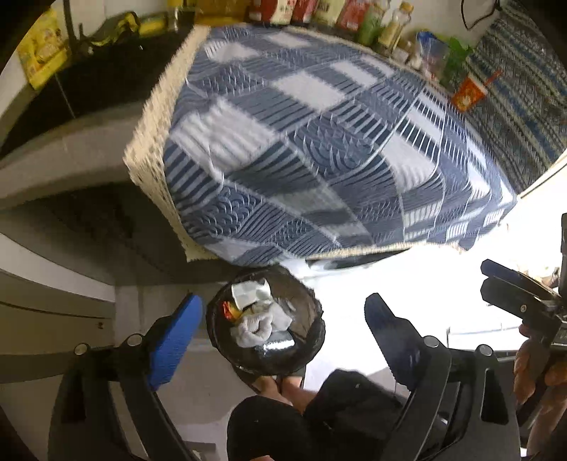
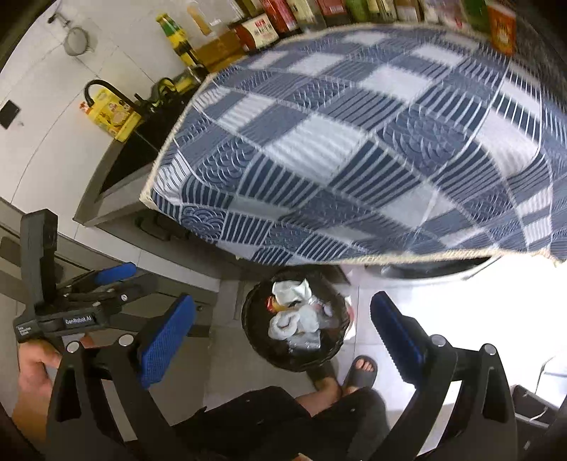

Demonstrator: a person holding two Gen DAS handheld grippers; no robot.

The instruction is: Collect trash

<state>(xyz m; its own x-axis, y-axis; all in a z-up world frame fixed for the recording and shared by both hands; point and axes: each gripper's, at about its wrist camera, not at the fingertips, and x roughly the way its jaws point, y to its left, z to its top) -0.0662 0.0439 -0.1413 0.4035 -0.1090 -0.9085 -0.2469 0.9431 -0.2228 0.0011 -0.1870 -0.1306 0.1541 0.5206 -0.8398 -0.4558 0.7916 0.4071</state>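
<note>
Blue-and-white patterned cloth [image 1: 319,149] covers the table, its weave smeared by motion blur and its near edge hiding the floor behind. Bottles and cartons [image 1: 340,14] along the far side are cut off at the frame top. Below the table edge stands a round black trash bin [image 2: 296,328], dark-lined, holding crumpled white tissue [image 1: 253,328] and a red-orange wrapper scrap [image 1: 230,309]; deeper contents are hard to make out. Left gripper [image 1: 283,329] and right gripper [image 2: 283,329] both hang above the bin with blue textured pads spread wide, gripping nothing. A sandalled foot [image 2: 361,370] sits just beside the bin
</note>
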